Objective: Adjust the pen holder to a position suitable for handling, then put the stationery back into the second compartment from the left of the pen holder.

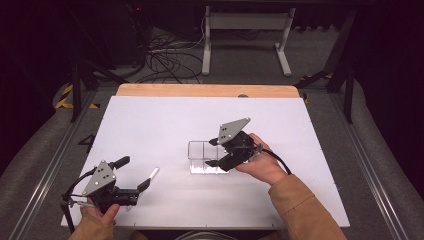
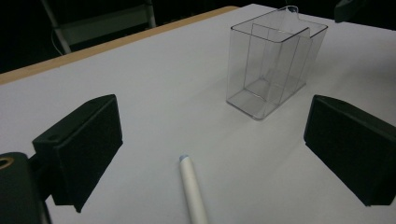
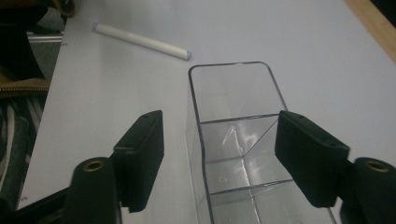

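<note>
A clear plastic box (image 1: 202, 157) with dividers stands upright near the middle of the white board (image 1: 160, 120). My right gripper (image 1: 214, 153) hovers at its right end, open. In the right gripper view the jaws straddle the box (image 3: 233, 93) from above, the left jaw apart from its wall; right gripper (image 3: 224, 158). A white stick (image 1: 153, 173) lies flat left of the box. My left gripper (image 1: 132, 172) is low at the front left, open wide. In the left gripper view the stick (image 2: 194, 193) lies on the board between the jaws of the left gripper (image 2: 215, 149), untouched, with the box (image 2: 275, 60) farther off.
The board rests on a wooden table whose far edge (image 1: 207, 90) shows. Behind it on the floor are a white metal stand (image 1: 245, 35) and loose cables (image 1: 165, 60). A tan sleeve (image 1: 305, 210) comes in at the front right.
</note>
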